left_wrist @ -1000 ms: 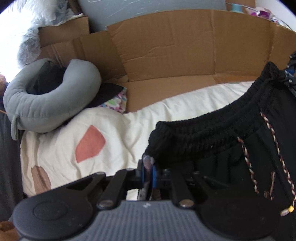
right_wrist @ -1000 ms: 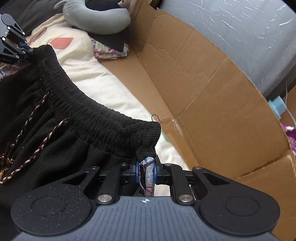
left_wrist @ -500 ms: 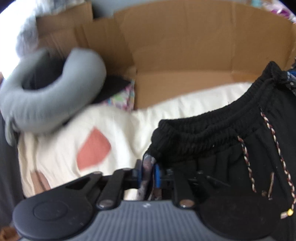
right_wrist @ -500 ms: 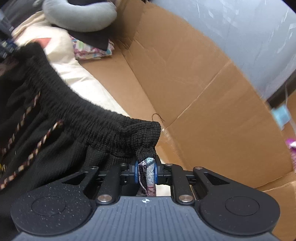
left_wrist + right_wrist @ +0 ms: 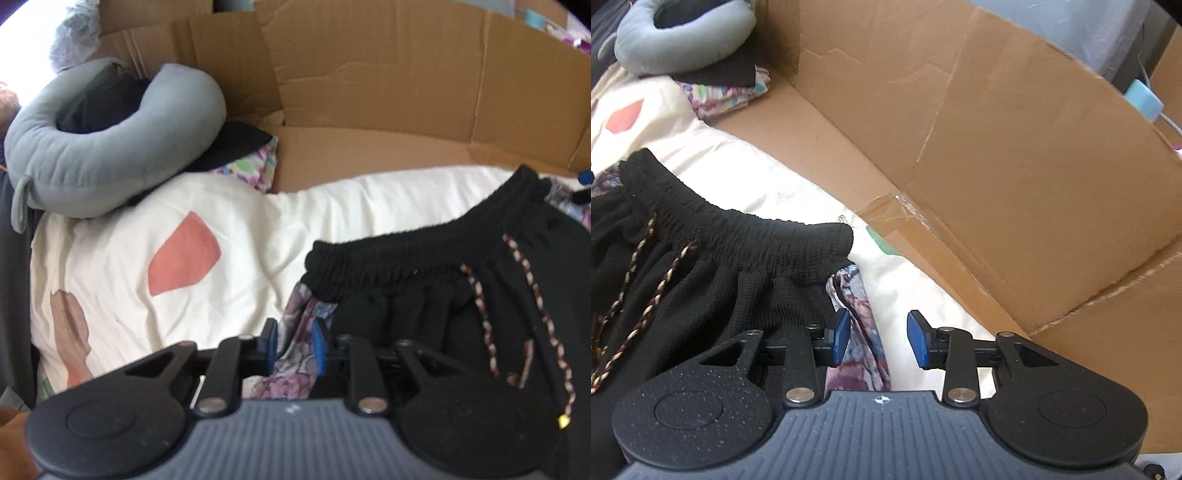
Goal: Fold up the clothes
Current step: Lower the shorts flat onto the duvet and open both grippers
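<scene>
Black shorts (image 5: 424,295) with an elastic waistband and a braided drawstring (image 5: 480,299) lie flat on the cream sheet (image 5: 221,206), on top of a purple patterned garment (image 5: 299,325). My left gripper (image 5: 295,347) is open at the waistband's left corner, and the patterned cloth lies loosely between its blue pads (image 5: 271,343). In the right wrist view the shorts (image 5: 720,258) spread to the left. My right gripper (image 5: 880,341) stands wide open at the waistband's right corner, with the patterned garment (image 5: 857,306) beside its left pad.
A grey neck pillow (image 5: 110,147) rests on dark and colourful folded clothes (image 5: 255,166) at the back left. Cardboard walls (image 5: 997,147) rise behind and to the right of the sheet. A light blue object (image 5: 1145,99) sits beyond the cardboard.
Both grippers were shut on the waistband corners and have opened. The shorts have come down from being held up and now rest on the sheet.
</scene>
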The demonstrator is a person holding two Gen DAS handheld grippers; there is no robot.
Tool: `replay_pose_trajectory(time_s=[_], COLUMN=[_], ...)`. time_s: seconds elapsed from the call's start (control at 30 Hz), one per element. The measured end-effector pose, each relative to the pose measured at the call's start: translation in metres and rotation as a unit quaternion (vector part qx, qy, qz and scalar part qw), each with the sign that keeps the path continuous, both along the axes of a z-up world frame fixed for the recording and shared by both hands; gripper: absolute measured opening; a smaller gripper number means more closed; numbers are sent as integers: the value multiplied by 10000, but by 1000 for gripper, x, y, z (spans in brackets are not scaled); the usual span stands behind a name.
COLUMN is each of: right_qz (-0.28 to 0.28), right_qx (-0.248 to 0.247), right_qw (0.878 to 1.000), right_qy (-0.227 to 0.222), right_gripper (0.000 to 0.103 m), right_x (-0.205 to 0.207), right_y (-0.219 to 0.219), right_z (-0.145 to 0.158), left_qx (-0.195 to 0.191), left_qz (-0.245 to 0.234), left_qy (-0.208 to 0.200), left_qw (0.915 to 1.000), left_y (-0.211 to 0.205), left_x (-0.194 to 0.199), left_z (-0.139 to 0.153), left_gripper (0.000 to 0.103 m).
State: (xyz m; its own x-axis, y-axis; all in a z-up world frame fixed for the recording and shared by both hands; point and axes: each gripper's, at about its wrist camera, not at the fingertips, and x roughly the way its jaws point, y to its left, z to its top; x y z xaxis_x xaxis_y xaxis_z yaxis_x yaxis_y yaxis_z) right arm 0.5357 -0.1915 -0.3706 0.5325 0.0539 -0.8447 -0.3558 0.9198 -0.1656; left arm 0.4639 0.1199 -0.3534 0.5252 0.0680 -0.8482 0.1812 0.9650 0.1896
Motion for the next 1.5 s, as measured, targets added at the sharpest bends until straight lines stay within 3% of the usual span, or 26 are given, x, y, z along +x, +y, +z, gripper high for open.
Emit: replay_pose_trajectory(time_s=[0.27, 0.67, 0.83, 1.23, 1.5], right_qz=[279, 74, -151, -552, -1058], right_qx=[117, 394, 630, 959, 1044], right_qw=[9995, 9991, 9977, 9939, 9889], right_qy=[2, 170, 196, 18, 82], right_gripper=[41, 41, 41, 40, 40], right_x=[-26, -111, -153, -237, -295], right_y=[-15, -61, -84, -131, -162], right_z=[27, 58, 66, 79, 67], left_qx=[-577, -1180, -1457, -1747, -1950], left_qz=[255, 373, 363, 76, -239], left_qy=[-237, -170, 169, 554, 854], left_qw=[9977, 9922, 9885, 9830, 9768], left_y=[-18, -47, -63, -102, -125], left_x=[-29, -130, -173, -242, -277], left_z=[21, 29, 32, 39, 29], left_gripper=[22, 22, 22, 21, 21])
